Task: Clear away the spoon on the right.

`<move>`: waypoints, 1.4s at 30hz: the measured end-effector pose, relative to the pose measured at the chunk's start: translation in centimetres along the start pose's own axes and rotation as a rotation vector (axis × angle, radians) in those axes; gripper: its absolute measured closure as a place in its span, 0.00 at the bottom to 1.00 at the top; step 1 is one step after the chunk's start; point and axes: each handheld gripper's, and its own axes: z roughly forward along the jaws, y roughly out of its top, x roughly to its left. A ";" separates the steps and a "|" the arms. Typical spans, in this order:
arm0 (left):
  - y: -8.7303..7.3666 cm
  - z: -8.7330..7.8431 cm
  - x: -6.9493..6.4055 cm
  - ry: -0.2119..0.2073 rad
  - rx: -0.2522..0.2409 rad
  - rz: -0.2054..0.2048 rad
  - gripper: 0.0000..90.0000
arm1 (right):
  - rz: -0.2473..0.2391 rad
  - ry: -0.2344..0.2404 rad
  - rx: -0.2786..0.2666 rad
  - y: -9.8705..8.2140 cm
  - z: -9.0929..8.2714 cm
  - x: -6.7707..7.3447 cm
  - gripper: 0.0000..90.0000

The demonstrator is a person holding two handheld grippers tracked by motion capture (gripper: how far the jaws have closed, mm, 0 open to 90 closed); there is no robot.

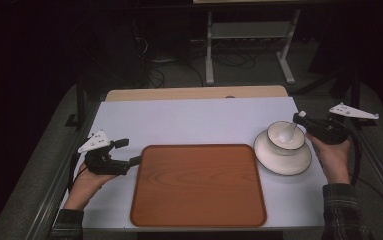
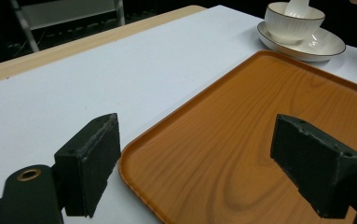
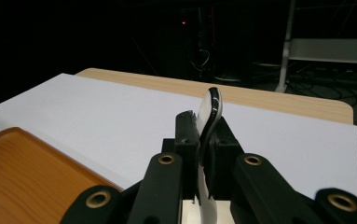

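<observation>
Nearest the high camera lies the wooden tray, flat on the white counter, with the person's forearms coming in on either side. The left tool rests by the tray's left edge, its jaws spread wide with nothing between them, one jaw over the tray's corner. The right tool is pressed together on the handle of a white spoon, whose bowl end sits down inside the bowl, which stands on a saucer just right of the tray. The spoon looks like glazed ceramic: stiff, light, slick and easily chipped, so a firm pinch across the flat of the handle suits it best. Its long axis tilts, handle rising up and right towards the right tool, bowl end pointing down-left into the bowl.
</observation>
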 end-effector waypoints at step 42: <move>0.0 -0.3 0.1 0.007 -0.005 0.000 0.17 | -0.092 0.136 -0.015 2.9 -0.1 5.8 0.94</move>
